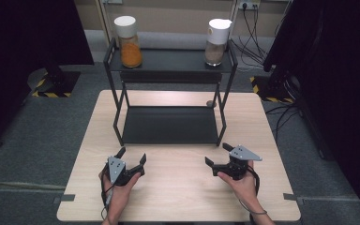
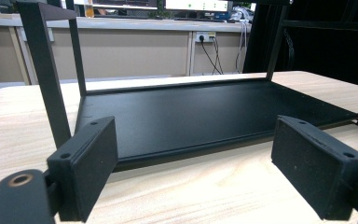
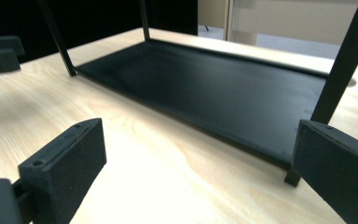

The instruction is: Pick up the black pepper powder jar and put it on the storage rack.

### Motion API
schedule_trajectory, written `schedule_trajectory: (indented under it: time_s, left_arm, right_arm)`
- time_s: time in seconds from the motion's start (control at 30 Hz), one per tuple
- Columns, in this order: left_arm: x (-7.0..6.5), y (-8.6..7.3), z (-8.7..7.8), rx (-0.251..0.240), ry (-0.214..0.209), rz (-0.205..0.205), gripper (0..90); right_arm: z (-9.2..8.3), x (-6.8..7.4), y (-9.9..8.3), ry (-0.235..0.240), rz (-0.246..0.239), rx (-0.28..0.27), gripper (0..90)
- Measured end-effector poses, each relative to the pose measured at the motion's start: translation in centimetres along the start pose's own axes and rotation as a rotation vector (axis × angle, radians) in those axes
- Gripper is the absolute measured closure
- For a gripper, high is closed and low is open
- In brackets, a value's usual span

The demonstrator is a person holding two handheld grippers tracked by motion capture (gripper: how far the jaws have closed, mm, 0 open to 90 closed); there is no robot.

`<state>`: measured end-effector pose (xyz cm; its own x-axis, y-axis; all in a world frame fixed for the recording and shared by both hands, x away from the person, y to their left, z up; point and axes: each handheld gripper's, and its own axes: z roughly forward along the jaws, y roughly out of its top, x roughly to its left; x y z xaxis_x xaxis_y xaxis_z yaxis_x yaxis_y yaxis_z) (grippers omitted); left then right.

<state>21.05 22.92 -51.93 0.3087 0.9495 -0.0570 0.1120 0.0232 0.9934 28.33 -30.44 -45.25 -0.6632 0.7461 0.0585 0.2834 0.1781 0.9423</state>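
A person stands at the near edge of a light wooden table [image 1: 178, 187], a two-jaw gripper in each hand. The left gripper [image 1: 132, 156] rests low over the near left part of the tabletop with its jaws spread wide and nothing between them; in the left gripper view its two black pads [image 2: 86, 165] frame bare wood and the front lip of the rack. The right gripper [image 1: 218, 154] sits over the near right part, well apart from the other, its jaws likewise wide apart and empty, angled toward the middle of the table. Just beyond both stands a black metal two-tier rack [image 1: 168, 124], its lower shelf lying flat on the table and bare. On the upper shelf, at the far left, is a jar of orange powder [image 1: 128, 42] with a white lid; at the far right is a jar with a brownish filling [image 1: 215, 43], also white-capped. Both jars stand upright, one at each end. Behind the table are grey floor [image 1: 37, 126], dark curtains [image 1: 23, 42] at either side, and cables [image 1: 253, 28] hanging from a wall socket.
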Motion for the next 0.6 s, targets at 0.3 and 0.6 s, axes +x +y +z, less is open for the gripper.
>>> schedule_trajectory:
  time_s: [0.3, 0.6]
  left_arm:
    - [0.0, 0.0, 0.0, 0.0, 0.001, 0.0, 13.9]
    - [0.0, 0.0, 0.0, -0.001, 0.001, 0.001, 13.9]
  right_arm:
    - [0.0, 0.2, -1.3, -0.016, 0.015, 0.007, 3.5]
    - [-0.1, 0.4, -2.0, -0.034, 0.019, 0.003, 3.8]
